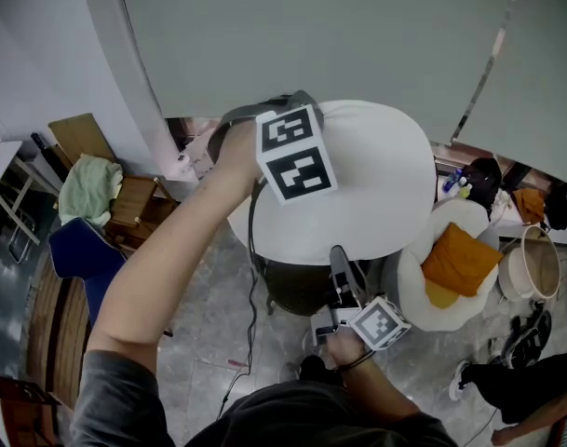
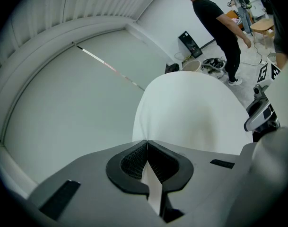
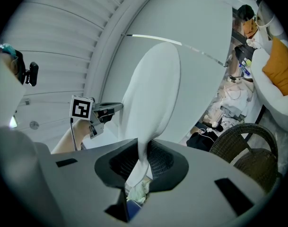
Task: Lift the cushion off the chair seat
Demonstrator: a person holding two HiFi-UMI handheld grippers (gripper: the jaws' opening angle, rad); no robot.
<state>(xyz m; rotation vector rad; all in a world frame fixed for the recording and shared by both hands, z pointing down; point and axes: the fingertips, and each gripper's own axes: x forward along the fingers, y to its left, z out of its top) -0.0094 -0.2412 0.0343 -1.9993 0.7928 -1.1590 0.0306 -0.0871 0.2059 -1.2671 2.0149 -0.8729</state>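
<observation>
A large round white cushion (image 1: 367, 184) is held in the air between two handheld grippers, and it fills the middle of the head view. Below it is the dark wicker chair (image 1: 297, 291) it belongs to. In the right gripper view the chair (image 3: 245, 148) sits low and to the side, apart from the cushion (image 3: 151, 93), so the cushion looks clear of the seat. The left gripper (image 1: 297, 105) reaches over to the far rim, and its jaws are pinched fully together on a thin fold of the cover (image 2: 146, 143). The cushion (image 2: 191, 112) spreads out beyond them. The right gripper (image 1: 337, 254) takes the near rim from underneath, and its jaws are clamped on a thicker bunch of white fabric (image 3: 144, 150). Holding opposite edges probably keeps the wide, floppy cushion spread out and balanced, so it does not fold or swing. Both grips hold only the cover, so the cloth could slip under the cushion's weight.
</observation>
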